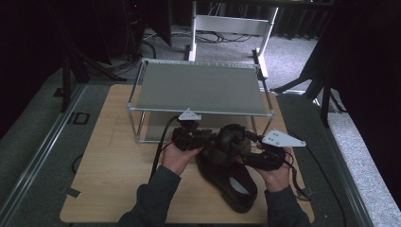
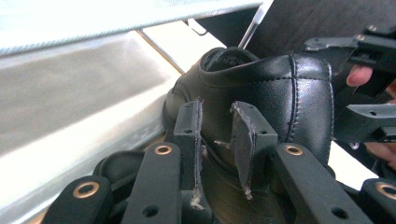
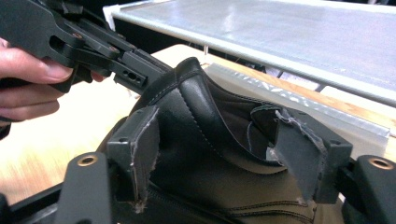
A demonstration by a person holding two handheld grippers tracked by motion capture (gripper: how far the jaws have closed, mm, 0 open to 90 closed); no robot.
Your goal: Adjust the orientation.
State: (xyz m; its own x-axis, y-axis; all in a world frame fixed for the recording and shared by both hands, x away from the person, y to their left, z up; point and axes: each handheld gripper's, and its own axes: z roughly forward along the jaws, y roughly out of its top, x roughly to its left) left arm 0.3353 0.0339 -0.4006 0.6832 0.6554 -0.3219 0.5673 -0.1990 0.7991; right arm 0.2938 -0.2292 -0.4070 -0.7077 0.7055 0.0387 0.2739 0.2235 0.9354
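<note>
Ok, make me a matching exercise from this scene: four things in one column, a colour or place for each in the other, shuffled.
Things:
1. shoe
2. rack
3. table
4. left hand-held gripper

Colour or place:
A. light wood
B. black leather
C. silver metal, standing on the table
D. at the shoe's heel

Pairs: 1-B, 2-C, 3-A, 4-D

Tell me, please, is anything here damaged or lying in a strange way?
Yes. The pads of the right gripper are torn and frayed at their edges, and the left gripper's pads look ragged too. One black shoe sits tilted on top of the other shoe, held between both grippers, not flat on the table.
</note>
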